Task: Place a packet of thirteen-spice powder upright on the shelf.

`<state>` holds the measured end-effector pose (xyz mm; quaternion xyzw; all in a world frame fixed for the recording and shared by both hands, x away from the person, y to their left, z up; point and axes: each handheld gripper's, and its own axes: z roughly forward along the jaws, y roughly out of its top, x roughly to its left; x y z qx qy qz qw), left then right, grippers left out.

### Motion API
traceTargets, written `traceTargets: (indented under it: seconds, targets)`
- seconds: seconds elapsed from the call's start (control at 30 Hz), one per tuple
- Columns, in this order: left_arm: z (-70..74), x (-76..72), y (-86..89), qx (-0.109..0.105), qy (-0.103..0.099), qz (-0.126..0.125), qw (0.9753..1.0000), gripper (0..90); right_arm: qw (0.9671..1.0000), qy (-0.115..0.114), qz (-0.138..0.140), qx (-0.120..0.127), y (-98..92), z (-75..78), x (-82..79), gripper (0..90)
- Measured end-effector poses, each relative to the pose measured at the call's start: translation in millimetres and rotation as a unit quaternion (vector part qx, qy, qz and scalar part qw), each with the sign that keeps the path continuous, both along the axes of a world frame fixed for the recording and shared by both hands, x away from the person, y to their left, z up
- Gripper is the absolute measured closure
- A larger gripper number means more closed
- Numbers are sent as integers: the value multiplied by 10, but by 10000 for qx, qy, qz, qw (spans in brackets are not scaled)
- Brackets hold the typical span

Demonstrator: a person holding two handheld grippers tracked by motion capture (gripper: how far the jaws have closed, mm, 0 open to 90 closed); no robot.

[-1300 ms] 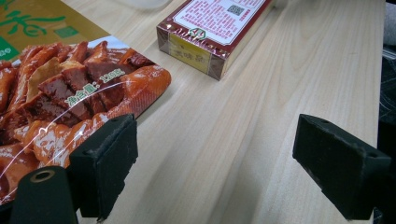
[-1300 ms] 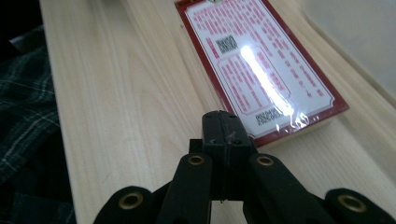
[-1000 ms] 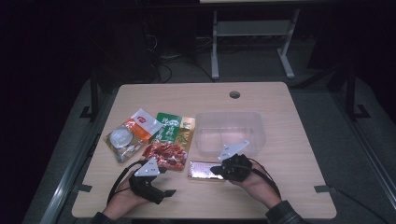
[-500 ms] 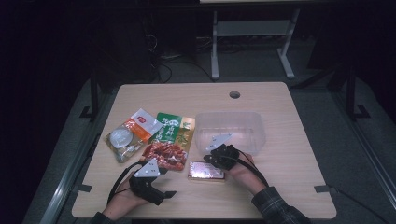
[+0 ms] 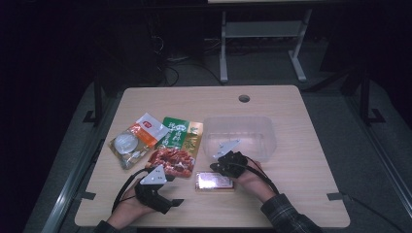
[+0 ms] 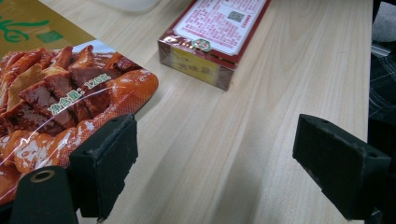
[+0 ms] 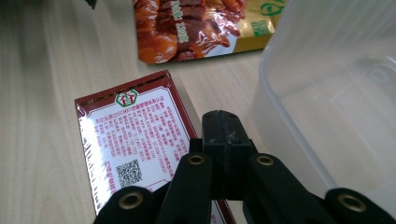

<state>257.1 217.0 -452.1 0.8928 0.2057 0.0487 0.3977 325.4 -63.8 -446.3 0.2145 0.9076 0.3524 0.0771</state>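
A dark red box (image 5: 214, 181) with a white printed label lies flat near the table's front edge. My right gripper (image 5: 224, 165) hovers just behind it, against the near wall of the clear plastic container (image 5: 240, 137). In the right gripper view my right gripper (image 7: 224, 135) is shut with nothing between its pads, above the box (image 7: 126, 149) and beside the container (image 7: 336, 88). My left gripper (image 5: 167, 199) rests at the front left. It (image 6: 224, 163) is open wide over bare wood, facing the box (image 6: 210, 32), with a red meat pouch (image 6: 60, 102) by its left pad.
Behind the red meat pouch (image 5: 171, 161) lie a green and gold pouch (image 5: 183, 131) and an orange and white packet (image 5: 134, 141) on the wooden table (image 5: 291, 189). A cable hole (image 5: 244, 98) sits near the far edge. A metal stand's legs (image 5: 262, 53) are on the floor beyond.
My right gripper has moved left and slightly away from the person, from the box's right end to the container's near wall. The left gripper has stayed still.
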Motion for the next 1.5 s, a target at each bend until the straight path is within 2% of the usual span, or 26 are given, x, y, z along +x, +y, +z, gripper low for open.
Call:
traceTargets:
  seconds: [0.27, 0.43, 0.5, 0.57, 0.63, 0.67, 0.7, 0.77, 0.8, 0.83, 0.9, 0.93, 1.07, 1.33, 1.43, 1.5]
  targets:
    - [5, -10, -17, -34, -30, -96, 9999, 135, 9996, 135, 254, 1, 2, 9, -115, 900]
    - [-3, -12, -29, -30, -45, -136, 9999, 135, 9992, 81, 390, -49, -7, 12, -178, 900]
    - [3, -11, -34, -23, -65, -166, 9998, 135, 9994, 99, 326, -52, -20, 17, -185, 899]
    - [3, -20, -39, -53, -41, -160, 9998, 135, 9996, 133, 228, 50, -69, 31, -188, 892]
    - [5, -20, -46, -28, -93, -204, 9997, 135, 9997, 117, 176, 126, -142, 55, -197, 791]
    - [5, -20, -46, -28, -93, -204, 9997, 135, 9997, 117, 176, 126, -142, 55, -197, 791]
    - [-1, -22, -73, -56, -54, -214, 9997, 135, 9997, 132, 128, 146, -217, 75, -237, 707]
    - [1, -21, -96, -44, -56, -259, 9996, 135, 9997, 156, 52, 155, -295, 102, -282, 621]
    - [-2, -18, -118, -72, -92, -297, 9995, 135, 9997, 156, 52, 155, -295, 102, -282, 621]
    - [-1, -14, -136, -62, -103, -329, 9994, 135, 9997, 127, -18, 186, -340, 117, -305, 584]
    - [0, -6, -176, -22, -93, -383, 9992, 134, 9986, 298, -129, 408, -508, 134, -362, 511]
    - [0, 0, -197, -35, -113, -392, 9992, 134, 9986, 298, -129, 408, -508, 134, -362, 511]
    - [9, 34, -265, 10, -84, -409, 9991, 134, 9982, 302, -286, 438, -763, 95, -478, 437]
    - [50, 121, -434, -11, -155, -540, 9984, 134, 9971, 302, -483, 495, -1045, 24, -622, 370]
    - [44, 150, -486, 2, -169, -588, 9981, 134, 9966, 211, -660, 445, -1151, -15, -713, 358]
    - [35, 178, -527, 26, -150, -633, 9979, 130, 9950, 218, -834, 509, -1266, -47, -808, 349]
